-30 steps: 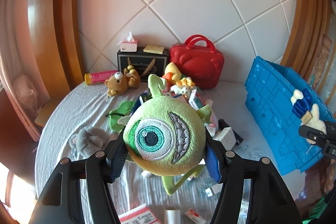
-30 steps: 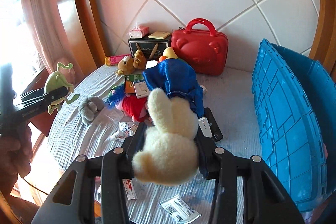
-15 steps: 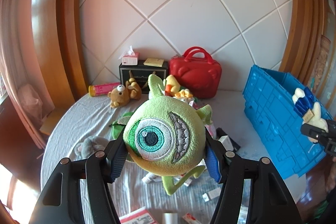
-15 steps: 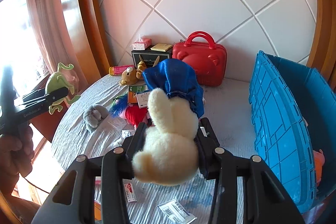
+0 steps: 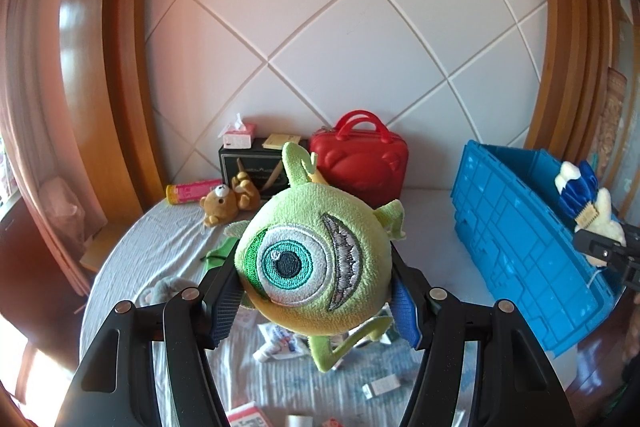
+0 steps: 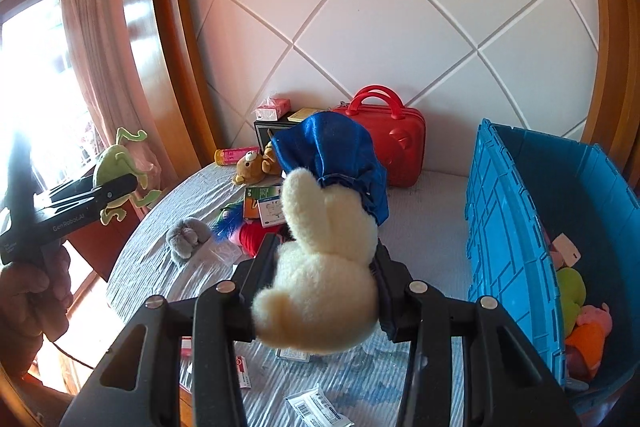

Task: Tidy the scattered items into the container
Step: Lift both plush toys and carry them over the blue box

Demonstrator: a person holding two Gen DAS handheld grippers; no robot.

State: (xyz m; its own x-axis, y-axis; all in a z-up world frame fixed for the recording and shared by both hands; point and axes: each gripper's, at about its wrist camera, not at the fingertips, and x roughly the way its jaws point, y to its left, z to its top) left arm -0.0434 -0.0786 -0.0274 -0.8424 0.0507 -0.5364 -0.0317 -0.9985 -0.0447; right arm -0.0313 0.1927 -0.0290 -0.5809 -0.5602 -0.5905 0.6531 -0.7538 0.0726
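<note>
My left gripper (image 5: 316, 301) clamps the green monster (image 5: 314, 259), my right gripper (image 6: 322, 291) the cream bunny (image 6: 324, 275), both above the littered sheet (image 6: 424, 211). Blue crate (image 6: 508, 227) stands right; red case (image 6: 384, 143) against the quilted wall (image 6: 400, 19).

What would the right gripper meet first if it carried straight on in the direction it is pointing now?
Probably the pile of small boxes and the red toy on the table, just beyond the cream rabbit held by the right gripper. The rabbit hides part of the line, so depth is uncertain.
</note>
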